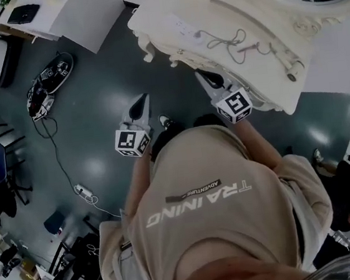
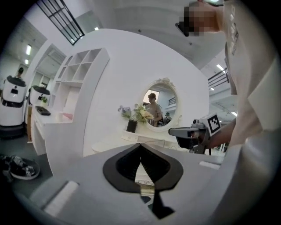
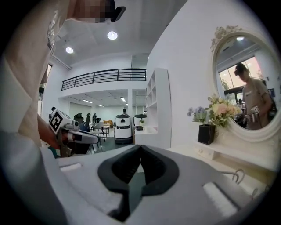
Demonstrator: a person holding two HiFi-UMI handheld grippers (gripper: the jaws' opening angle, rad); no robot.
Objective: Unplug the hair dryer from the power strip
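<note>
On the white vanity table (image 1: 149, 26) a dark cord (image 1: 234, 40) loops from a flat white power strip (image 1: 180, 24) toward a pale hair dryer (image 1: 291, 66) near the table's right end. My left gripper (image 1: 140, 101) (image 2: 140, 147) is shut and holds nothing; it hangs over the floor, short of the table. The right gripper (image 1: 203, 75) (image 3: 139, 148) is also shut and holds nothing, its tip at the table's front edge, near the cord. In the right gripper view only a bit of the cord (image 3: 237, 176) shows.
An oval mirror (image 3: 250, 88) and flowers in a black vase (image 3: 206, 134) stand at the back of the vanity. On the dark floor lie a second power strip (image 1: 83, 192) with its cable and a black-and-white device (image 1: 49, 81). A shelf unit (image 2: 70, 101) stands left.
</note>
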